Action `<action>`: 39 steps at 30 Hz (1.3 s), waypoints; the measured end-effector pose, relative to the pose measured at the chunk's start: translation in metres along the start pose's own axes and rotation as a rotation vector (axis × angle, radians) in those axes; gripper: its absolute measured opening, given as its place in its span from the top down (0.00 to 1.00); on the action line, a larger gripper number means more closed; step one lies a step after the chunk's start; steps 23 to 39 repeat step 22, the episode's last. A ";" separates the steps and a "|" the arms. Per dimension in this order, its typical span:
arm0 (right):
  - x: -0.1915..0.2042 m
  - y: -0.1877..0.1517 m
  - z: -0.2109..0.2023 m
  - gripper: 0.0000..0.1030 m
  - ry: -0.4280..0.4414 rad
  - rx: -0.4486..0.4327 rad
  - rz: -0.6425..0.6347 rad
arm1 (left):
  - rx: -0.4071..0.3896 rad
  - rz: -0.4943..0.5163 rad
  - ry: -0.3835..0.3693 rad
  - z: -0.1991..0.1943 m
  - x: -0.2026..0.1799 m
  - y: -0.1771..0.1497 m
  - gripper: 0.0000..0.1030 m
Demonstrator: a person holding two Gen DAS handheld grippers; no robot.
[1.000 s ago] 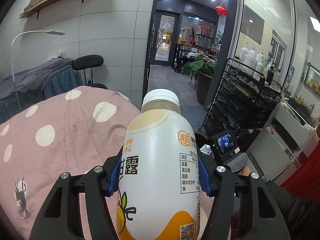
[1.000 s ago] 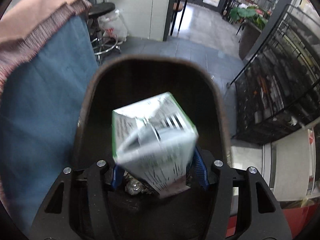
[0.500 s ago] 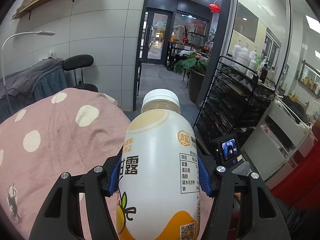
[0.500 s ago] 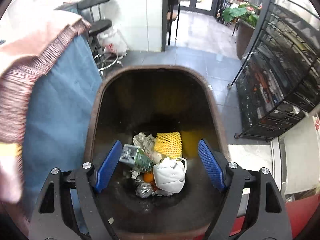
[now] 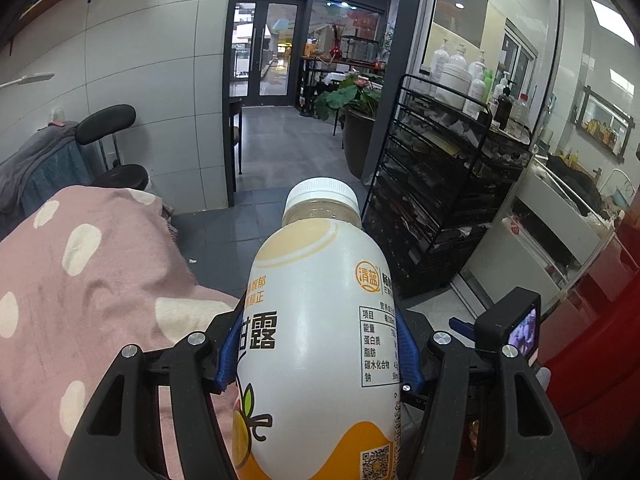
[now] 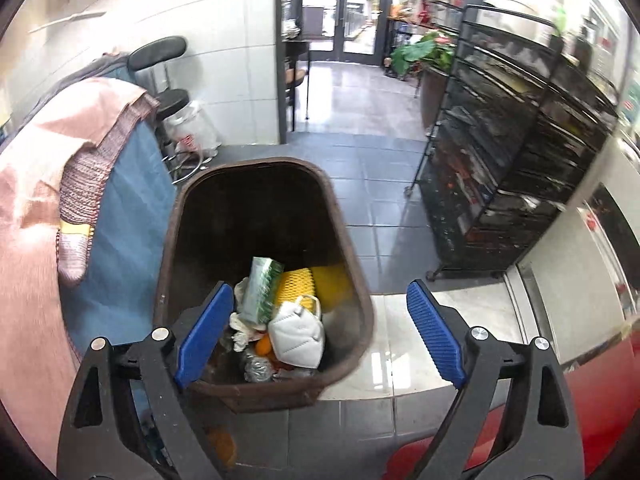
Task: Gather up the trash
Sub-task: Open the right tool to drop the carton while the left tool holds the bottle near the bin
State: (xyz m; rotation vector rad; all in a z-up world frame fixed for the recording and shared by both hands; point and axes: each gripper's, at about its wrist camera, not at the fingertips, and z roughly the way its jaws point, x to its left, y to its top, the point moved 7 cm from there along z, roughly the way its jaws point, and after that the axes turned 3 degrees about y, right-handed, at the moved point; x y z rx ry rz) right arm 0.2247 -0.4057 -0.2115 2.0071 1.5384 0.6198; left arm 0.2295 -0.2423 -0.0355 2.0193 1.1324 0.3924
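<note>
My left gripper (image 5: 320, 356) is shut on a white and orange drink bottle (image 5: 320, 320) with a white cap, held upright above the pink bed edge. My right gripper (image 6: 320, 328) is open and empty above the near end of a brown trash bin (image 6: 352, 280) on the floor. Inside the bin lie a green and white carton (image 6: 262, 290), a white face mask (image 6: 298, 334), yellow foam netting (image 6: 296, 284) and crumpled scraps. The right gripper's camera body (image 5: 508, 330) shows at the lower right of the left wrist view.
A bed with a pink dotted blanket (image 5: 80, 280) and blue skirt (image 6: 120, 232) stands left of the bin. A black wire rack (image 6: 500, 180) stands to the right. A black stool (image 6: 168, 92) and doorway lie beyond. A red object (image 5: 600, 340) is at the right.
The right gripper opened and dropped the carton into the bin, then pulled back and up. The left gripper with the bottle swung right, off the bed toward the floor.
</note>
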 end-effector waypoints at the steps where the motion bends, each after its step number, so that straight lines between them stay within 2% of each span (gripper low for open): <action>1: -0.005 -0.002 -0.002 0.15 0.001 -0.001 0.014 | 0.014 0.003 -0.006 0.006 -0.004 0.000 0.41; 11: -0.038 -0.020 -0.017 0.15 -0.044 0.001 0.105 | 0.151 0.015 -0.007 0.068 -0.027 -0.009 0.41; 18: -0.043 -0.027 -0.019 0.15 -0.048 0.008 0.122 | 0.250 0.004 -0.001 0.105 -0.030 -0.023 0.41; 20: -0.043 -0.030 -0.020 0.15 -0.046 0.011 0.125 | 0.268 0.014 -0.013 0.110 -0.034 -0.026 0.37; 22: -0.043 -0.030 -0.020 0.15 -0.049 0.012 0.127 | 0.270 0.028 0.000 0.110 -0.034 -0.029 0.23; 39: -0.043 -0.030 -0.020 0.15 -0.049 0.012 0.127 | 0.270 0.028 0.000 0.110 -0.034 -0.029 0.23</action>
